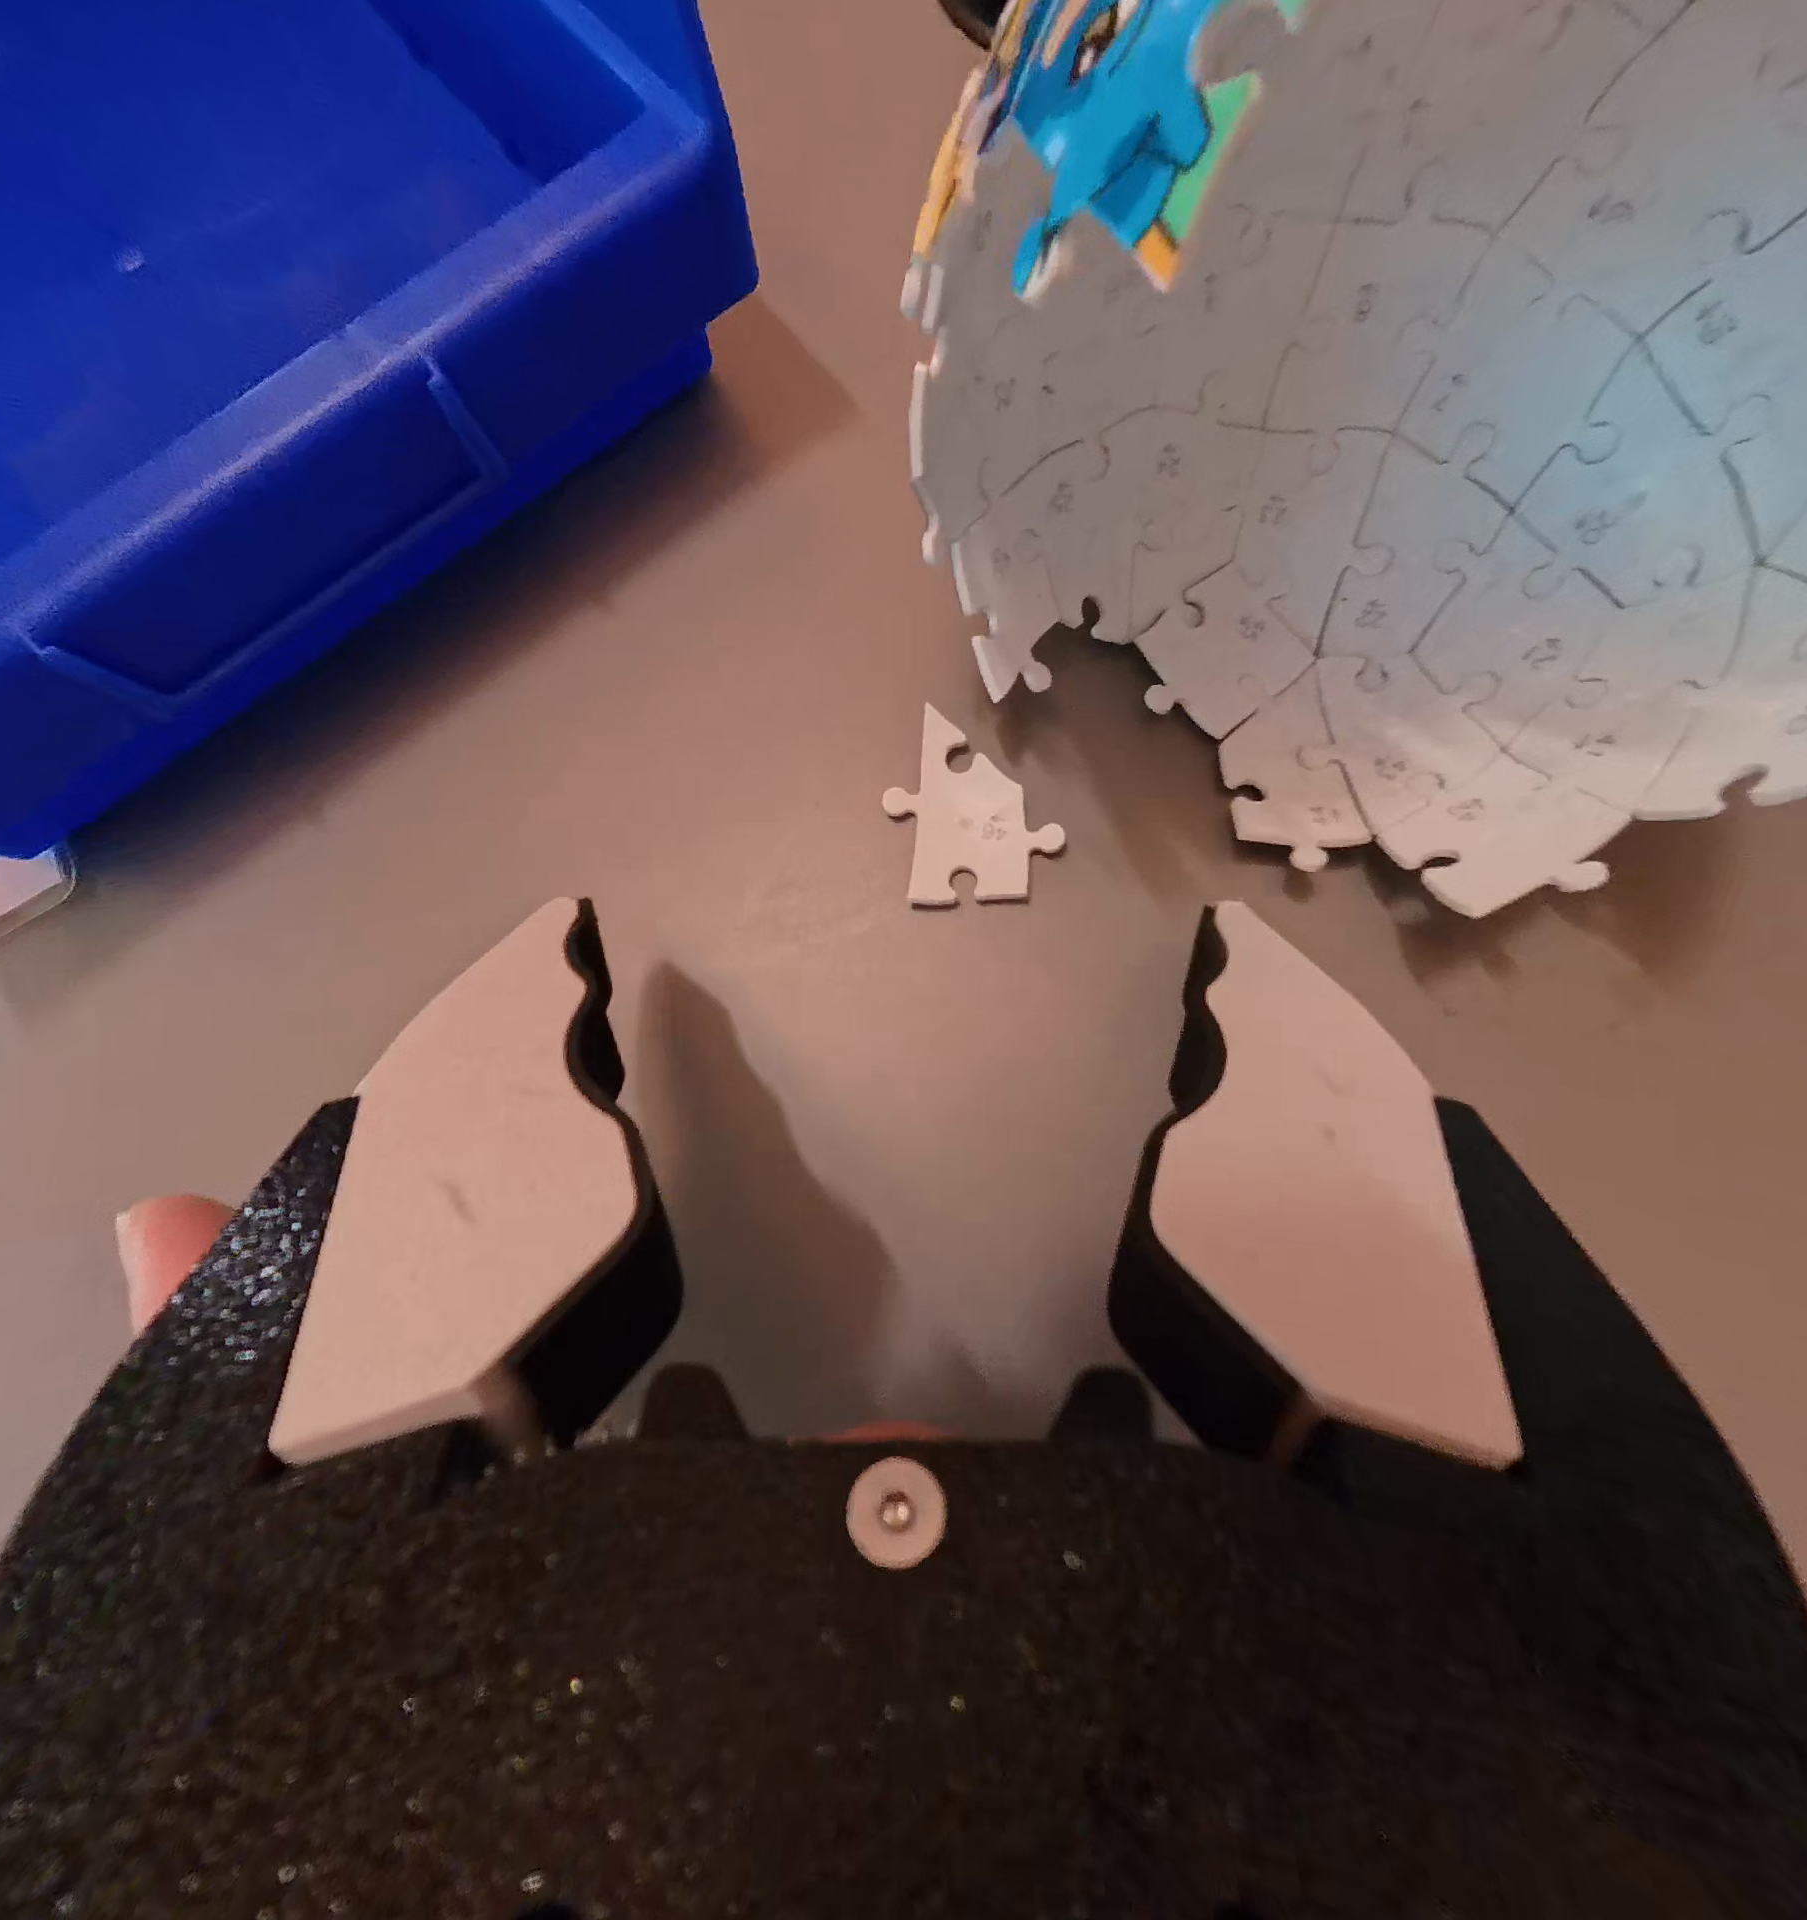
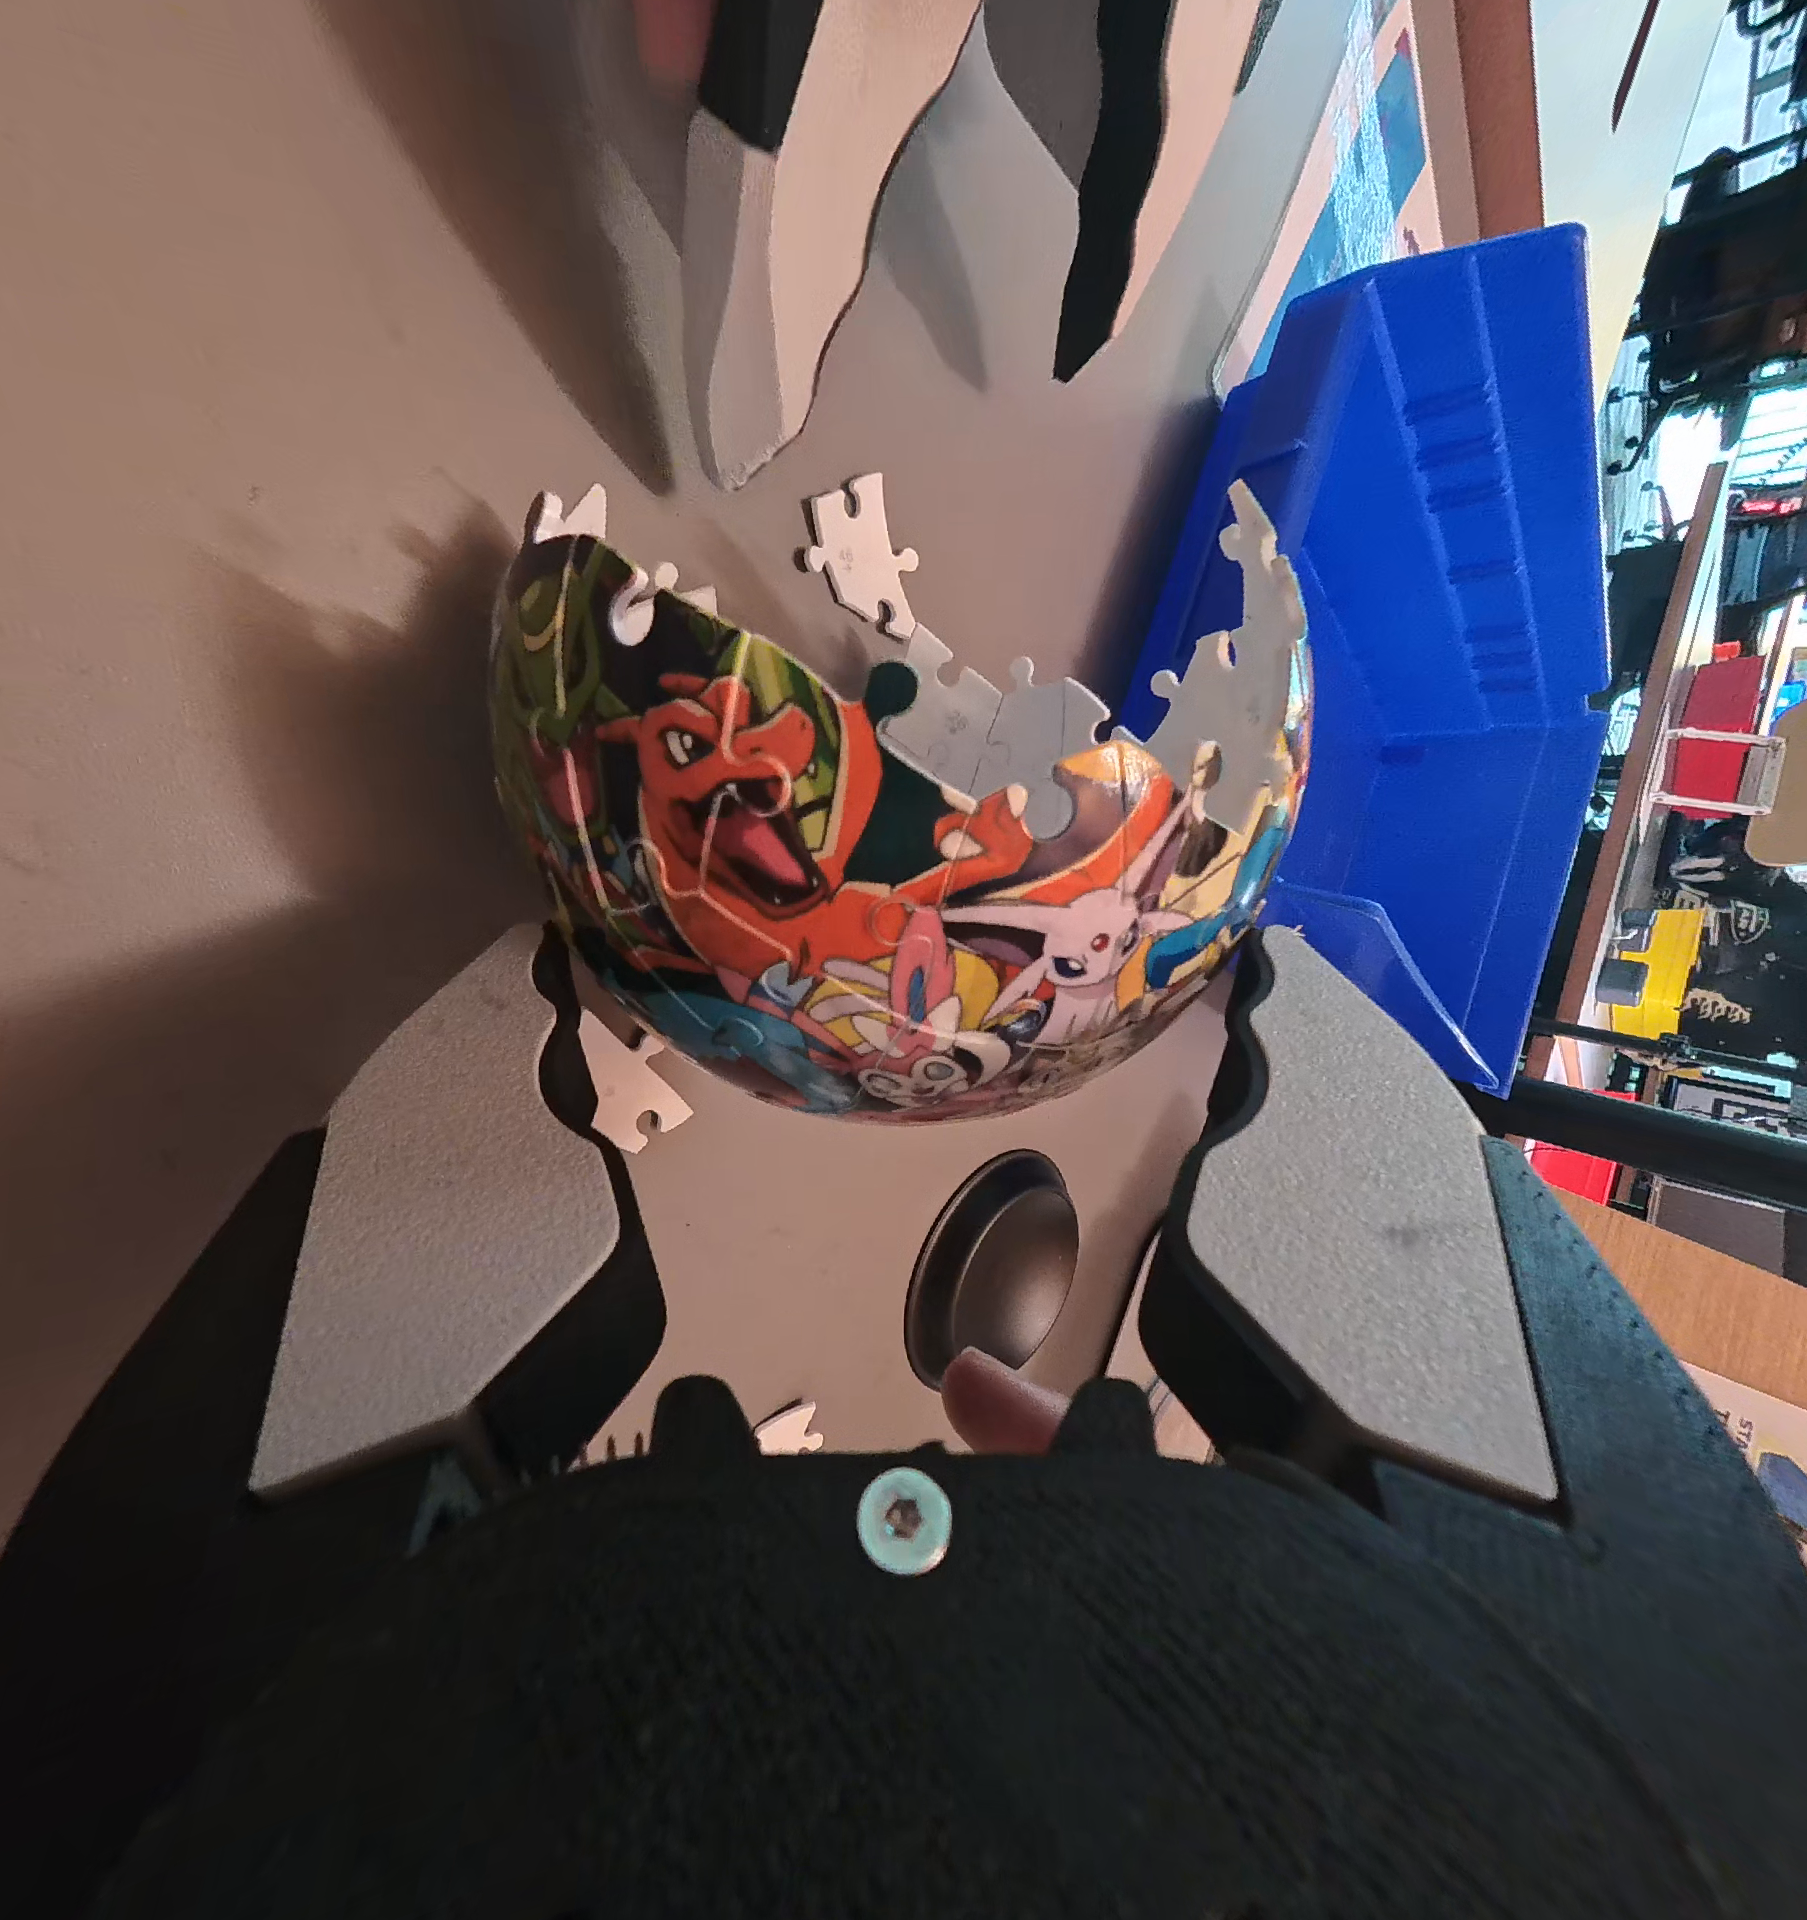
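Note:
A half-built puzzle ball (image 1: 1450,468) lies tipped on its side on the grey table (image 1: 670,675), its white inside facing my left gripper. Its printed cartoon outside (image 2: 774,810) faces the right wrist view. My right gripper (image 2: 899,935) has a fingertip against each side of the ball and holds it. My left gripper (image 1: 897,920) is open and empty just above the table. A loose white puzzle piece (image 1: 966,821) lies just ahead of its tips, near a gap in the ball's rim. The left gripper (image 2: 904,426) and that piece (image 2: 857,561) also show beyond the ball in the right wrist view.
A blue plastic bin (image 1: 307,312) stands left of the ball, and it also shows in the right wrist view (image 2: 1418,644). Another loose piece (image 2: 634,1091) lies by my right gripper's left finger. A round recess (image 2: 1003,1268) is set in the table. A cardboard box (image 2: 1761,1351) sits past the table edge.

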A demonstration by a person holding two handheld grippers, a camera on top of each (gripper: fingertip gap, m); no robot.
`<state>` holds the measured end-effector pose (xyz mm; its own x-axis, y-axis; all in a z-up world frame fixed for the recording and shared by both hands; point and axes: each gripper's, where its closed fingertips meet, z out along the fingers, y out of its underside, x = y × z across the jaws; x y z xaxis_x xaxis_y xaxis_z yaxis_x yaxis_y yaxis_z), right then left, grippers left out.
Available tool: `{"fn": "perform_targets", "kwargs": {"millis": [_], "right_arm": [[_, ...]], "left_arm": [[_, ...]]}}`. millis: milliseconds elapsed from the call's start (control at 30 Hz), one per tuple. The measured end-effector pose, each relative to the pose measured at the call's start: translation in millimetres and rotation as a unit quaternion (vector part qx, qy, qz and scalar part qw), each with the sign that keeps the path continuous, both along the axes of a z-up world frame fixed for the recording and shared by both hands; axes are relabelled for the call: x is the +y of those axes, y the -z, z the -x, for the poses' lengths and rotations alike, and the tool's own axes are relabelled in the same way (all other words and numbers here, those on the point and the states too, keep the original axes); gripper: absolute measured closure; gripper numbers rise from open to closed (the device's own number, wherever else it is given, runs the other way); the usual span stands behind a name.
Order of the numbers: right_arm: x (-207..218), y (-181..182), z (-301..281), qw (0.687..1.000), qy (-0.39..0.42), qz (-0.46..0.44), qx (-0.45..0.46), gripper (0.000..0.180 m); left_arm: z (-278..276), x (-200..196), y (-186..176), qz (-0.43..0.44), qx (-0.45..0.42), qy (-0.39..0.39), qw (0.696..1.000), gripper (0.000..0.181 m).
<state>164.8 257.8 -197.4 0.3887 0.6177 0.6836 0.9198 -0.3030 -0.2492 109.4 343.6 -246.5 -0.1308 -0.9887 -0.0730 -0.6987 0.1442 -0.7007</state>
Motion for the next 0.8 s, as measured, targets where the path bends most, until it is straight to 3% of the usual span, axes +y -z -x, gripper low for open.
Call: {"fn": "perform_targets", "kwargs": {"millis": [200, 300, 400, 467, 600, 667, 800], "right_arm": [[2, 0, 2, 1.000, -0.002, -0.004, 0.006, 0.061], [1, 0, 1, 1.000, -0.001, -0.004, 0.009, 0.061], [0, 0, 0, 1.000, 0.000, -0.002, 0.009, 0.062], [1, 0, 2, 1.000, -0.002, -0.003, 0.014, 0.062], [2, 0, 6, 1.000, -0.006, -0.004, 0.003, 0.061], [1, -1, 7, 1.000, -0.006, -0.003, 0.001, 0.061], [-1, 0, 3, 1.000, -0.001, 0.000, 0.001, 0.061]], "left_arm": [[17, 6, -19, 0.028, -0.006, 0.001, 1.000, 0.078], [29, 42, -76, -0.017, -0.057, -0.039, 0.997, 0.078], [2, 74, -210, -0.158, -0.139, -0.063, 0.976, 0.079], [-39, 53, -321, -0.251, -0.218, -0.032, 0.943, 0.075], [-108, -35, -535, -0.503, -0.377, 0.021, 0.778, 0.060], [-124, -89, -605, -0.561, -0.423, 0.040, 0.710, 0.061], [-132, -172, -672, -0.544, -0.503, 0.067, 0.668, 0.058]]}}
